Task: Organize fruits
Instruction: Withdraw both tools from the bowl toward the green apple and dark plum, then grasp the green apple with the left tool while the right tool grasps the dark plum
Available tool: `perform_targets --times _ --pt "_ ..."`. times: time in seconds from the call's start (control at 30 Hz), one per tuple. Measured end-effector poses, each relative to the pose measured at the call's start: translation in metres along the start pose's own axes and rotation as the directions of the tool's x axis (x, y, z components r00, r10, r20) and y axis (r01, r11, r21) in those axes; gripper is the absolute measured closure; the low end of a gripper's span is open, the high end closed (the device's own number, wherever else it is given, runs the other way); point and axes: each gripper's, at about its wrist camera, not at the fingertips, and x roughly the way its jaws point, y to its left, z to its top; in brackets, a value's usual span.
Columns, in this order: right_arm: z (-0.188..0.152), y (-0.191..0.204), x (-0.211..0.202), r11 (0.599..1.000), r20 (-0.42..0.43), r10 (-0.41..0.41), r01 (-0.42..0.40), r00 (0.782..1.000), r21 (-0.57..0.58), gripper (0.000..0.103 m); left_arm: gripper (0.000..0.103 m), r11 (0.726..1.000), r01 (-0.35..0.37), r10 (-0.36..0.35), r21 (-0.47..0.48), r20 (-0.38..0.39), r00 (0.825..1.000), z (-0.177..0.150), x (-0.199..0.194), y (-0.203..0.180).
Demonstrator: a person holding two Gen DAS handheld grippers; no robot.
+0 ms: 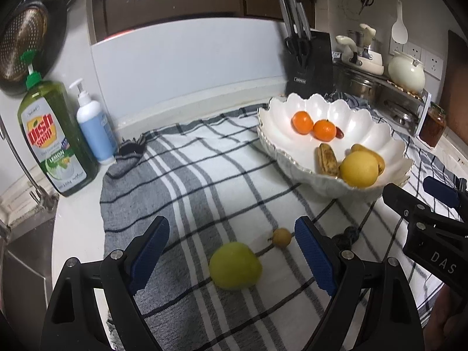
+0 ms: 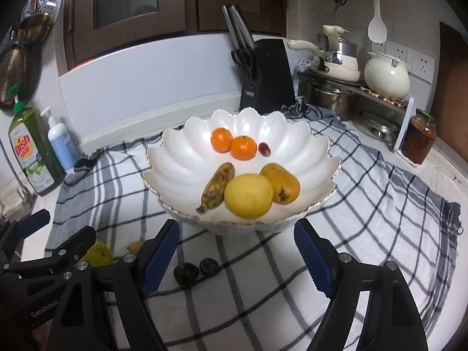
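Left wrist view shows us our left claw [image 1: 232, 251] spread wide and empty above a green apple [image 1: 235, 265] on the checked cloth [image 1: 187, 175], a small yellow fruit [image 1: 282, 237] just beyond it. Our right claw [image 2: 235, 256] also gapes empty, with two dark fruits [image 2: 196, 272] on the cloth between its fingers, just before the white scalloped bowl [image 2: 175, 158] holding oranges [image 2: 232, 144], a banana [image 2: 218, 187] and other fruit.
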Motion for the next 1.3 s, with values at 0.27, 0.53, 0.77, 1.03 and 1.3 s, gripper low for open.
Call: perform_targets --times 0.27,0.53,0.77,1.03,1.3 --pt "-0.016 0.006 0.01 1.0 -0.025 -0.011 0.01 1.0 -0.01 0.022 0.016 1.0 0.014 -0.014 -0.005 -0.039 0.999 -0.018 0.017 0.003" --pt "-0.03 0.013 0.019 1.0 -0.056 -0.008 0.007 0.998 -0.022 0.022 0.018 1.0 0.011 -0.011 -0.004 -0.075 0.997 -0.032 0.032 0.008" --pt "-0.037 0.018 0.027 0.999 -0.076 -0.001 -0.002 0.997 -0.034 0.022 0.02 0.999 0.033 -0.035 -0.015 -0.108 0.994 -0.039 0.042 0.009" --pt "-0.04 0.017 0.032 0.999 -0.09 -0.005 0.002 0.996 -0.034 0.023 0.042 0.998 0.056 -0.059 -0.024 -0.146 0.988 -0.042 0.055 0.006" --pt "-0.043 0.025 0.035 0.998 -0.114 0.05 -0.055 0.992 -0.043 0.038 0.054 0.993 0.105 -0.112 -0.056 -0.134 0.985 -0.042 0.053 0.011"
